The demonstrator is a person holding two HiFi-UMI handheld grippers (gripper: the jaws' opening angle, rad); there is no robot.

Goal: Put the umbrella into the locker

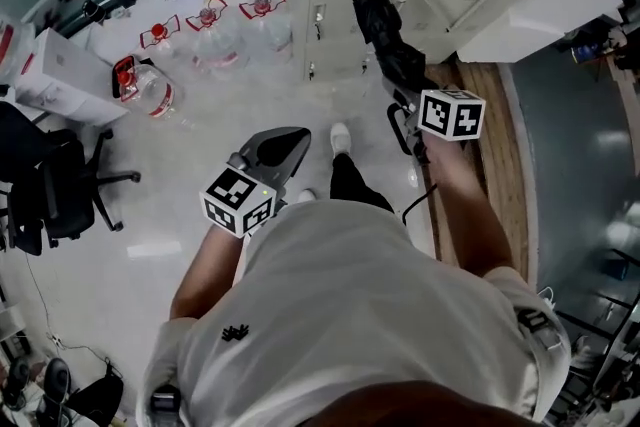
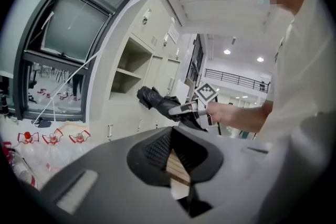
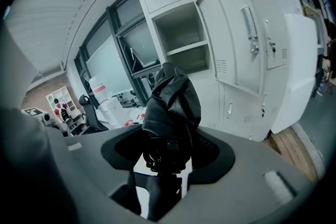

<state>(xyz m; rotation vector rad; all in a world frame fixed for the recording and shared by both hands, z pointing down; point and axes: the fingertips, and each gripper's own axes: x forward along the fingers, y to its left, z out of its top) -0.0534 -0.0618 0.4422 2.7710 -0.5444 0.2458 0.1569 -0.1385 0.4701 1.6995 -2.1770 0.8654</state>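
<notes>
Standing on a pale glossy floor point(image 1: 260, 105), a person in a white T-shirt point(image 1: 370, 315) is pictured before a bank of white metal lockers point(image 3: 231, 97). A folded black fabric umbrella point(image 3: 170, 102) is gripped near its lower end by the right gripper point(image 3: 168, 152), whose jaws are closed tight against it. The umbrella is held upright and raised in front of the lockers, outside them, with its tip seen level with an open compartment point(image 3: 181, 34) divided by a single shelf. A tall locker door point(image 3: 239, 34) is swung open just beside that compartment. The left gripper point(image 2: 172, 149) is held lower and well apart from the umbrella; its jaws are brought together at the tips and nothing is carried between them. Several large clear plastic water bottles with red handles point(image 1: 210, 25) are lined up on the floor near the lockers, and a black office chair point(image 1: 50, 195) is parked off to the person's left. A strip of wooden boards point(image 1: 500, 145) is visible to the right.
</notes>
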